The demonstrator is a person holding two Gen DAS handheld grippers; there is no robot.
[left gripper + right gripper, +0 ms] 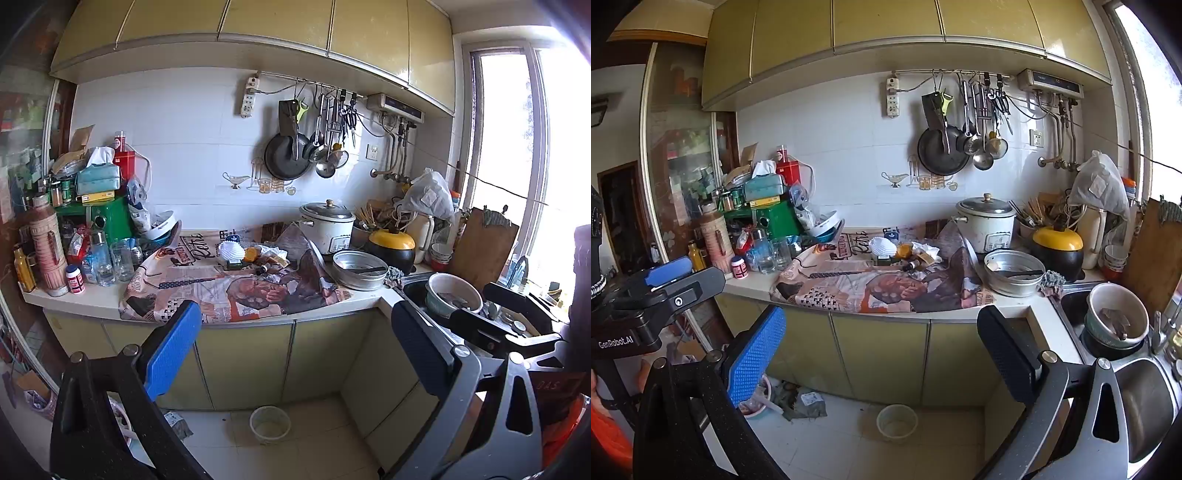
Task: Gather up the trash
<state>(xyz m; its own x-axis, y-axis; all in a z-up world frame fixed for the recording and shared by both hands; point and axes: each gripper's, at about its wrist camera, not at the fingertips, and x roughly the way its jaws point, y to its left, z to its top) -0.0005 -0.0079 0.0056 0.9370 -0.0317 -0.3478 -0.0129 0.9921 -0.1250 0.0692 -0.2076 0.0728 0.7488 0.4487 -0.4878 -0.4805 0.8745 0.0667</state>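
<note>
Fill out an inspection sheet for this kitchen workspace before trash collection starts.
Surface: counter with a printed newspaper spread over its middle.
Job's things: white mask, crumpled paper and small bottles on the newspaper; none picked up.
Clutter: jars and boxes at left; rice cooker, metal pan, bowls in the sink.
Grippers: left gripper and right gripper open, empty, short of the counter.
Cables: cord from wall power strip.
Surroundings: bucket and litter on the floor.
</note>
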